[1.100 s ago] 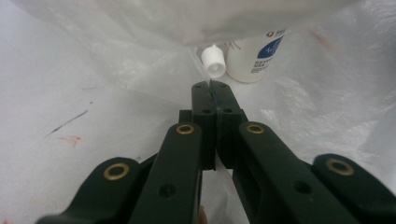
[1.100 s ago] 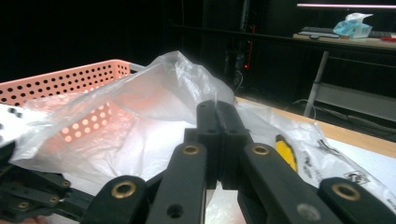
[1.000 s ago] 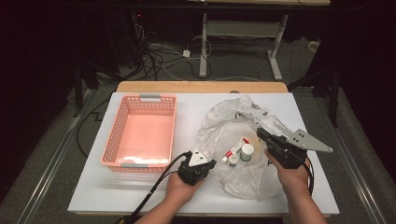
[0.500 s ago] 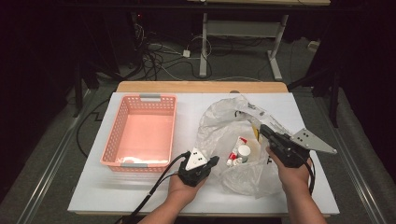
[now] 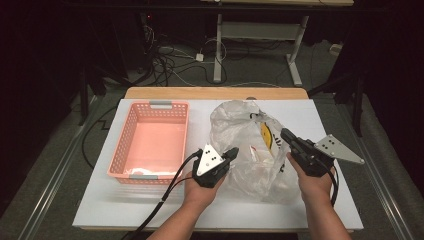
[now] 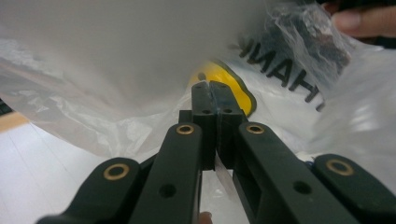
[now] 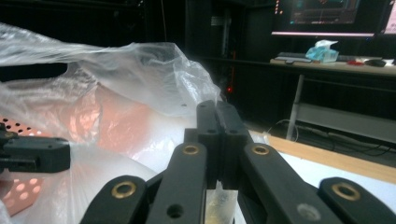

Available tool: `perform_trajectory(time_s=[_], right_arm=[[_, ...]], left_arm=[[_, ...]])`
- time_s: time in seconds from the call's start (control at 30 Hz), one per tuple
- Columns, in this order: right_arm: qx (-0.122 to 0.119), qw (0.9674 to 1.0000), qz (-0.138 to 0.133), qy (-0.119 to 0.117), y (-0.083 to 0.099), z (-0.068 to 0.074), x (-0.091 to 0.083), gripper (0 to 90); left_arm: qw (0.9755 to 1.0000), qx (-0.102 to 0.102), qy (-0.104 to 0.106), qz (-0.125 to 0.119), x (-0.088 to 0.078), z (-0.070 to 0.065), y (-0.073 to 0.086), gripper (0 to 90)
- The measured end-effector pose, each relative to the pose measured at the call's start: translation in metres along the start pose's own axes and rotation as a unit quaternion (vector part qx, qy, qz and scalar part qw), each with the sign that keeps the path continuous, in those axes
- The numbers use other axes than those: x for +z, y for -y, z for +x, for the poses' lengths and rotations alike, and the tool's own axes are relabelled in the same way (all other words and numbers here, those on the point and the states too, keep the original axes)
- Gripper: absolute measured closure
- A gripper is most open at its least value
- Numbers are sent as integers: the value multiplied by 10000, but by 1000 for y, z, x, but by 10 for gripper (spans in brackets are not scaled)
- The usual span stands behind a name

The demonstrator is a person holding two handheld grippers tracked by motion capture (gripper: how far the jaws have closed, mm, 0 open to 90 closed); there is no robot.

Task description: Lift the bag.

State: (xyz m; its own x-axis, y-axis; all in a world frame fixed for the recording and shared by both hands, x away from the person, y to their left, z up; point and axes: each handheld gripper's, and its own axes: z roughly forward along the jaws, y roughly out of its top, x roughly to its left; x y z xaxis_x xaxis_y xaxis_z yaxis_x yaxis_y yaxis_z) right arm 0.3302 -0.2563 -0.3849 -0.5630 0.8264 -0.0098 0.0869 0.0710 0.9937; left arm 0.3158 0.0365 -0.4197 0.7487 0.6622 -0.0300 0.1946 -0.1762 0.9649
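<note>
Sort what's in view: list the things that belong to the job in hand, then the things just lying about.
In the job:
- clear plastic bag
- left gripper, shut on the bag's film
- right gripper, shut on the bag's film

Lying about:
- pink basket
- floor cables

Black letters "HANK" on clear plastic bag

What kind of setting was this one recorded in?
Probably a lab or workshop recording station, not a home: a white table on a dark floor, loose cables behind it, and a desk with lit monitors in the right gripper view.
</note>
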Motion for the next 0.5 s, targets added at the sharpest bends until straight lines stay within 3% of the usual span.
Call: perform_trajectory(time_s=[0.2, 0.5], right_arm=[[48, 9998, -129, 134, -7, -4, 0, 900], [38, 9983, -517, 274, -25, -8, 0, 900]], left_arm=[[9997, -13, -123, -214, 6, 9, -18, 878], [9978, 218, -370, -511, 8, 18, -49, 878]])
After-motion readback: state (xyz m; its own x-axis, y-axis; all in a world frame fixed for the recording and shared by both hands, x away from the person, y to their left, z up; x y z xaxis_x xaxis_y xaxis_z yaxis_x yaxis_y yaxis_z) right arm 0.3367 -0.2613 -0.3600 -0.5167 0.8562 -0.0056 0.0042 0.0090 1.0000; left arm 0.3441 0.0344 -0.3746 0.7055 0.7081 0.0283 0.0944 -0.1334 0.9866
